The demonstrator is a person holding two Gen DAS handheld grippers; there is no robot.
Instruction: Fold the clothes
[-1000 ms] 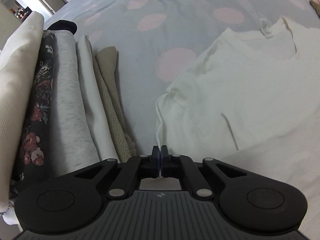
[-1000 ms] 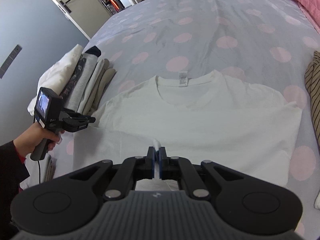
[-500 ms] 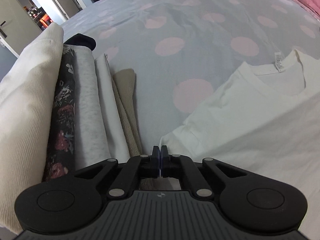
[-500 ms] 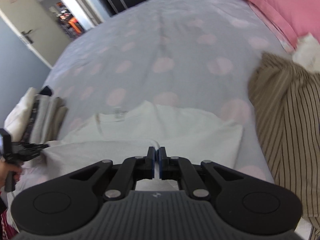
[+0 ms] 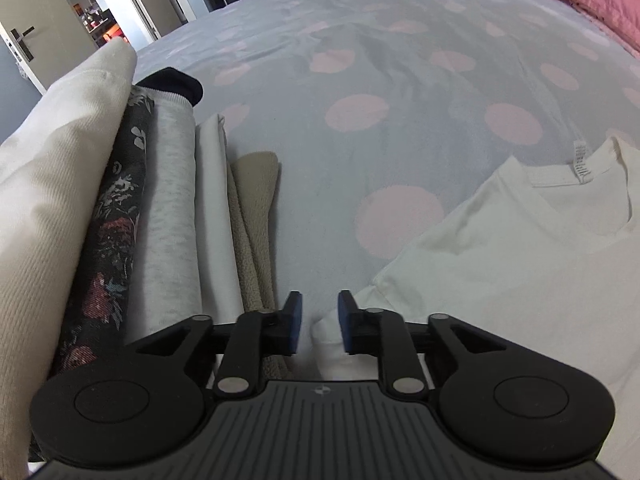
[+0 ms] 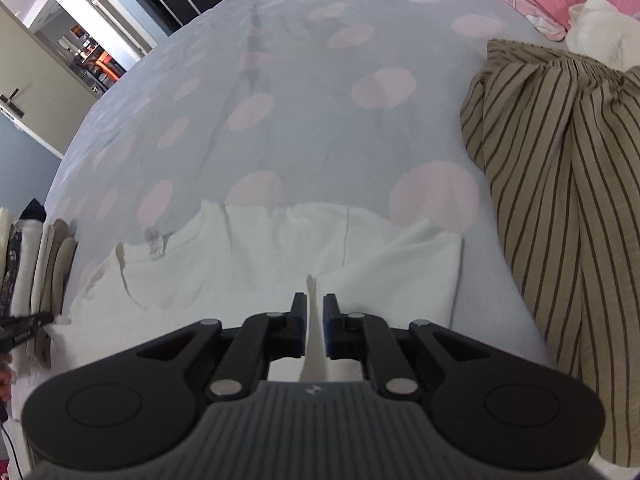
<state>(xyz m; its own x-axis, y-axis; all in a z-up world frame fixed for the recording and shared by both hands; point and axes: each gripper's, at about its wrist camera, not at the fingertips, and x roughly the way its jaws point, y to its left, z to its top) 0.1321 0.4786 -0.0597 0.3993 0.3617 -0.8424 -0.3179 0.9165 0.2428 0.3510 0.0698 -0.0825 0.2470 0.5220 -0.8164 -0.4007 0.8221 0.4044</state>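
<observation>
Shirt (image 6: 280, 264) between both opening tongs (image 6: 315, 312).

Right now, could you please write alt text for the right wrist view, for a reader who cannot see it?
The right gripper is opening, a thin fold of the white T-shirt between its jaws; the shirt lies on a grey bedspread with pink dots. A brown striped garment lies to the right, folded clothes at the left edge.
</observation>
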